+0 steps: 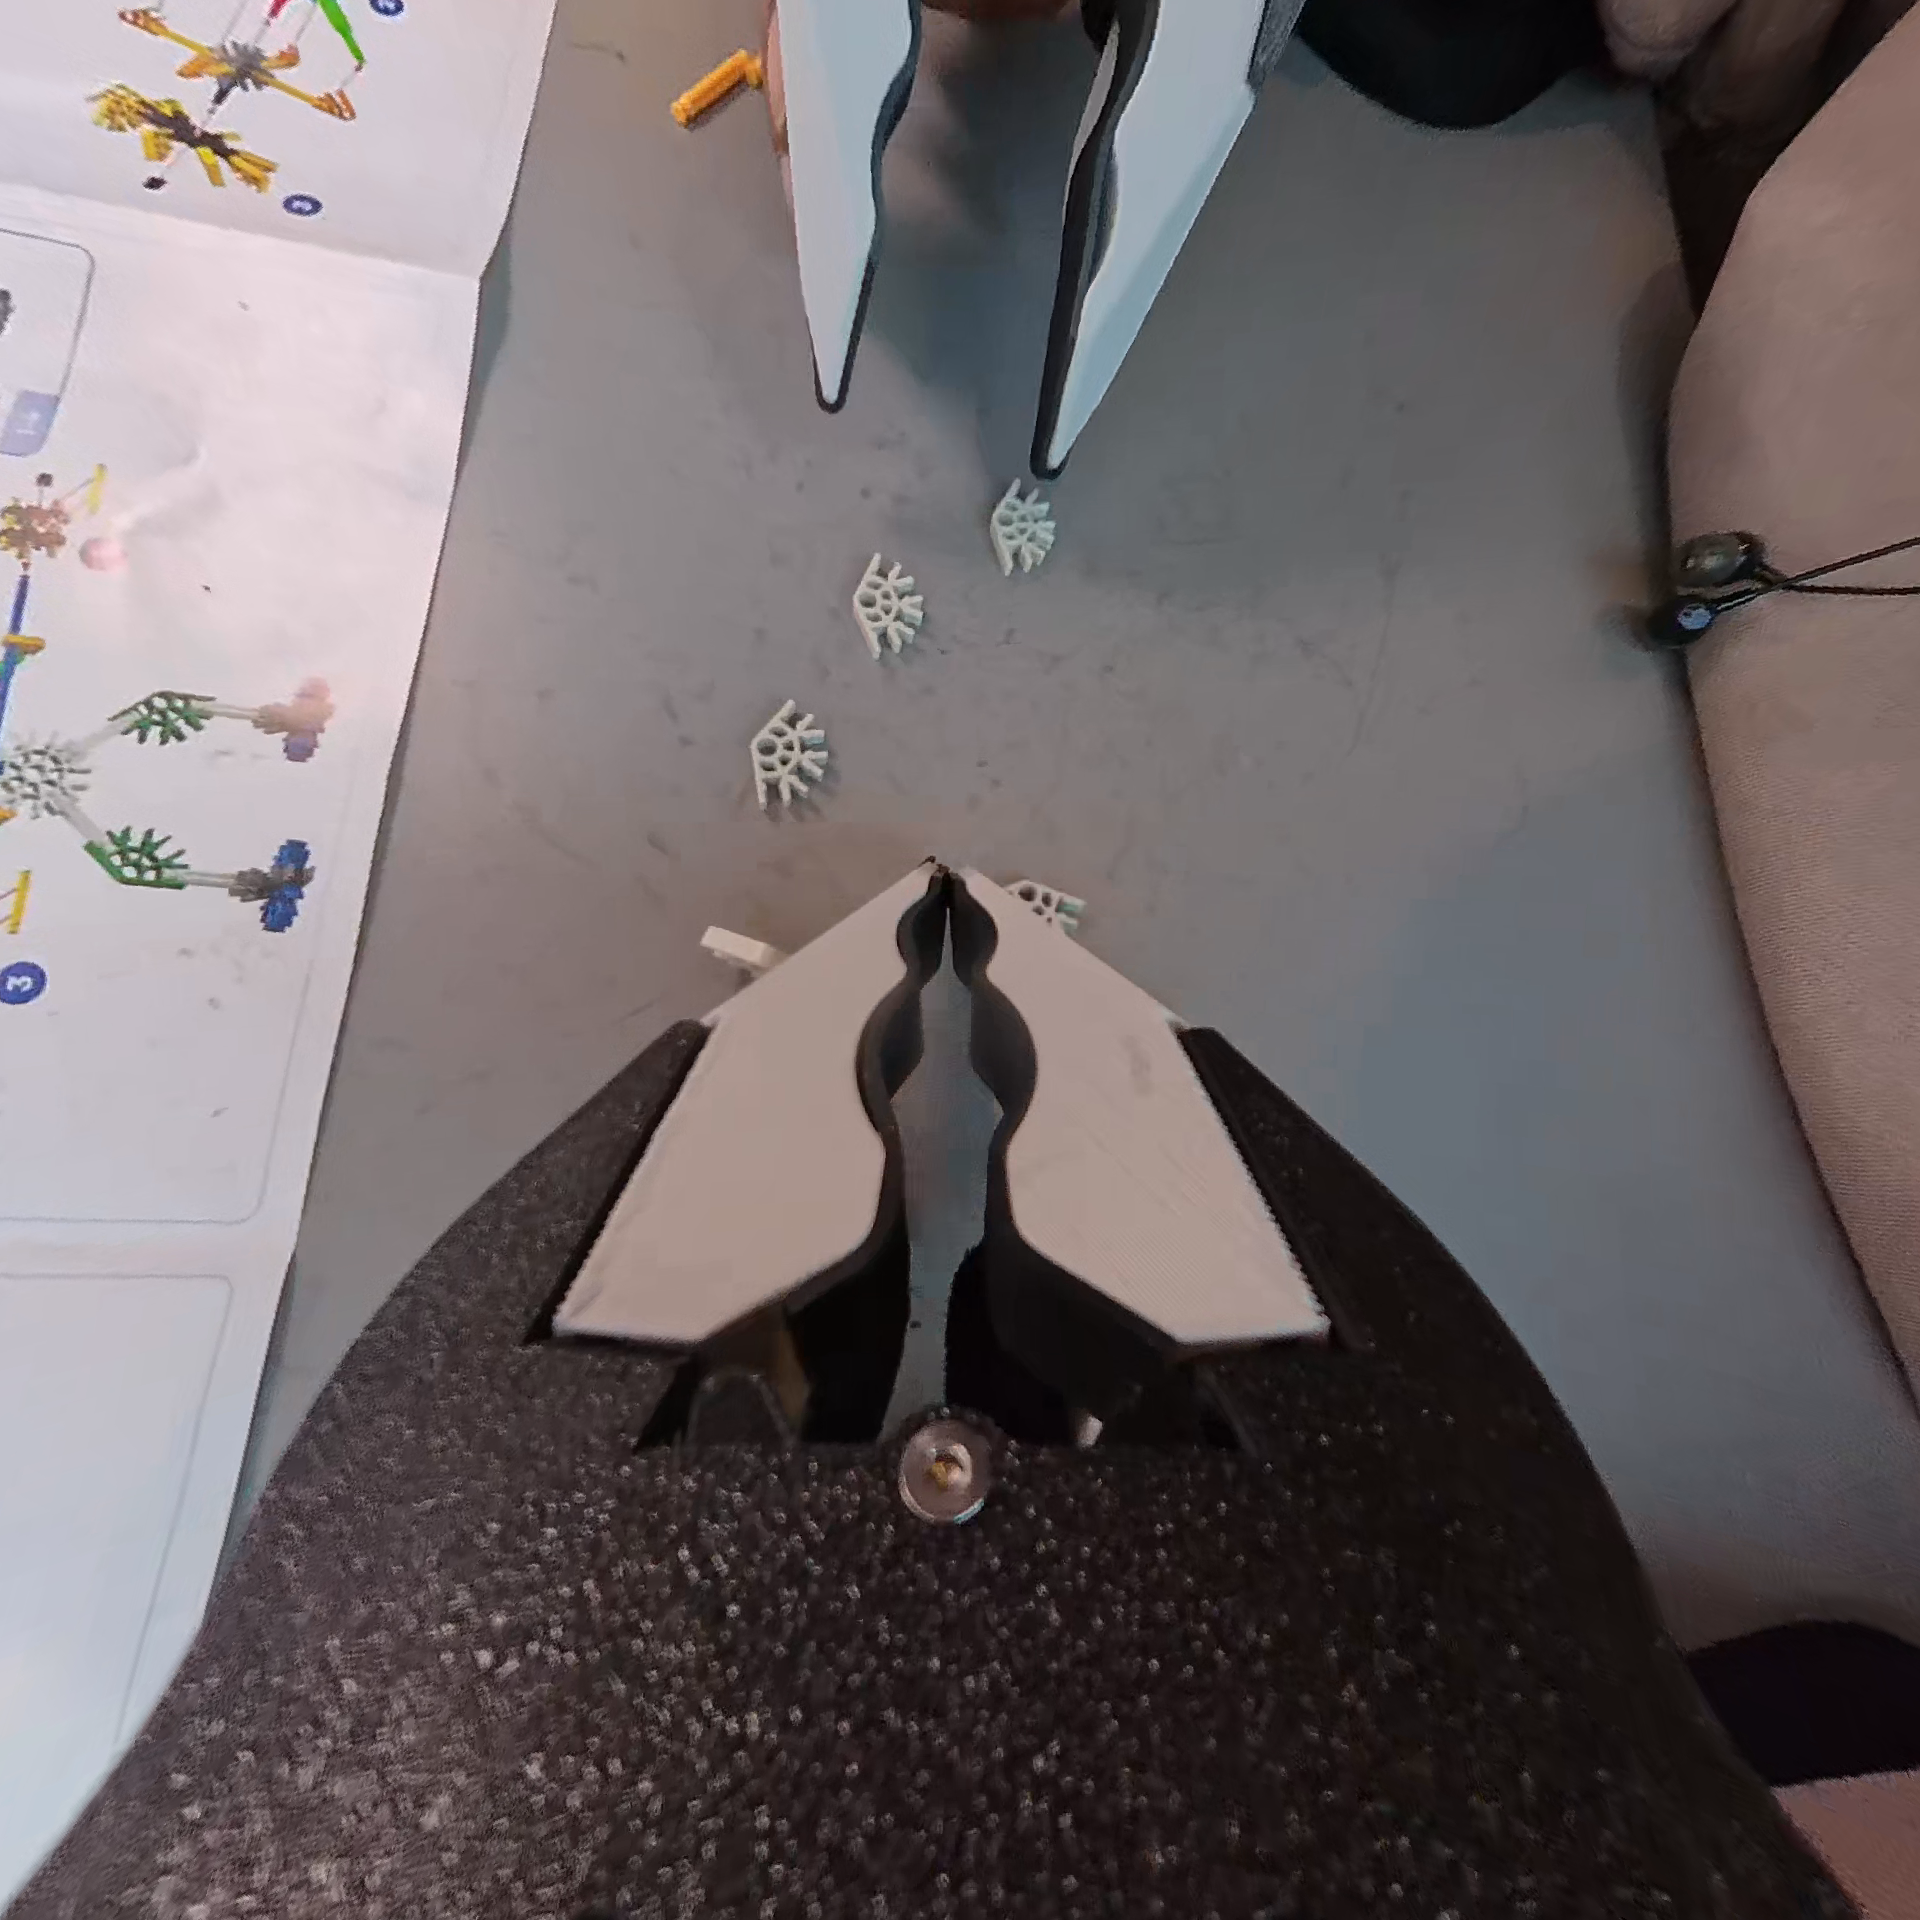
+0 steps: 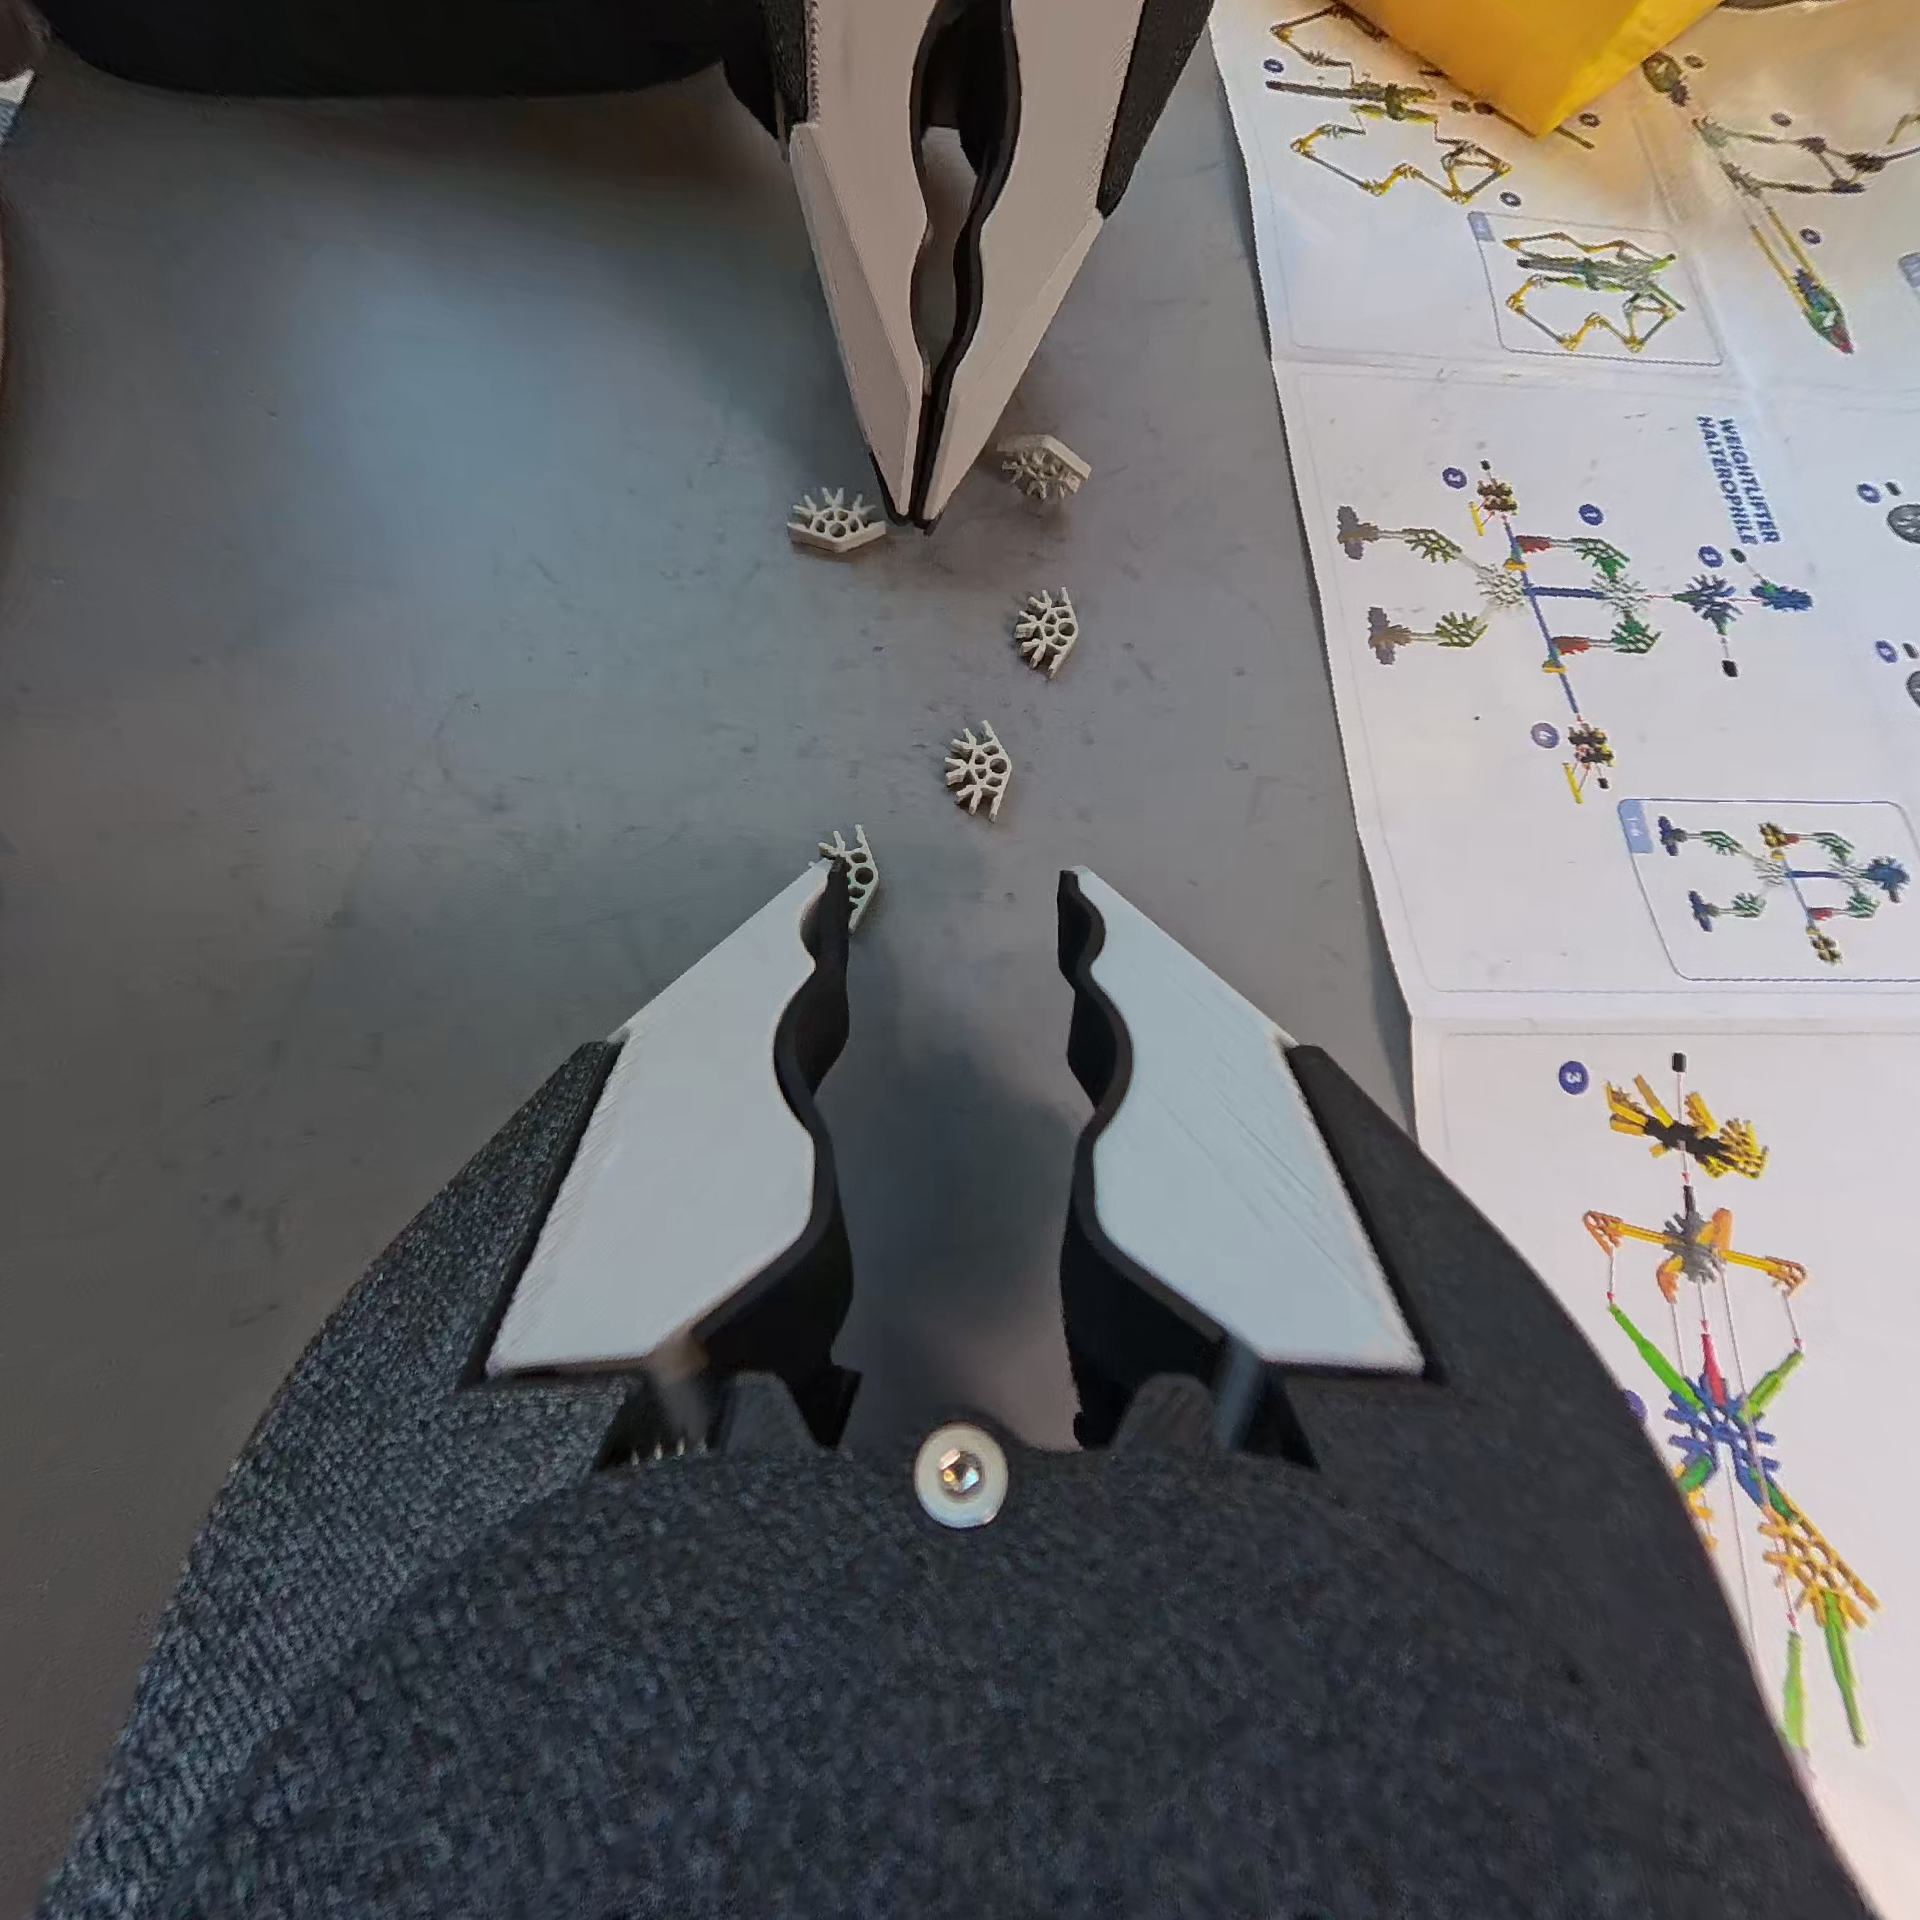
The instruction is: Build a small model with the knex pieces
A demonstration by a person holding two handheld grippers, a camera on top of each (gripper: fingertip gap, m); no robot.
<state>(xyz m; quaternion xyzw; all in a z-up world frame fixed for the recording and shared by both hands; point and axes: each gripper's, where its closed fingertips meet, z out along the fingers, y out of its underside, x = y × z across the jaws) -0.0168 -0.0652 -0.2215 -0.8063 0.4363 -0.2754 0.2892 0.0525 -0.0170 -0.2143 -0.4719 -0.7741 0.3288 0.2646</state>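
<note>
- Five small white fan-shaped connector pieces lie on the grey table [image 2: 364, 623], counted in the right wrist view: one just left of the left gripper's tips [image 2: 834, 520], one just right of them [image 2: 1043, 464], two in the middle of the row [image 2: 1047, 630] [image 2: 978, 770], and one at the right gripper [image 2: 858, 871].
- One yellow rod piece [image 1: 715, 88] lies far up the table in the left wrist view, beside the right gripper's finger.
- One printed instruction sheet [image 2: 1558, 436] covers the table's side strip; its edge runs alongside the row of connectors. A yellow object [image 2: 1538, 52] rests on its far corner.
- The bare table surface extends wide on the side of the row away from the sheet. A padded beige edge [image 1: 1787, 727] borders that side, with a dark cord and bead [image 1: 1704, 587] on it.
- The left gripper [image 1: 943, 873] has its fingers pressed together, tips low over the table between two connectors; nothing shows between the tips.
- The right gripper [image 2: 951, 883] has its fingers spread, and faces the left gripper along the row. Its left fingertip [image 2: 821, 894] touches the nearest connector; the gap between the fingers shows bare table.
</note>
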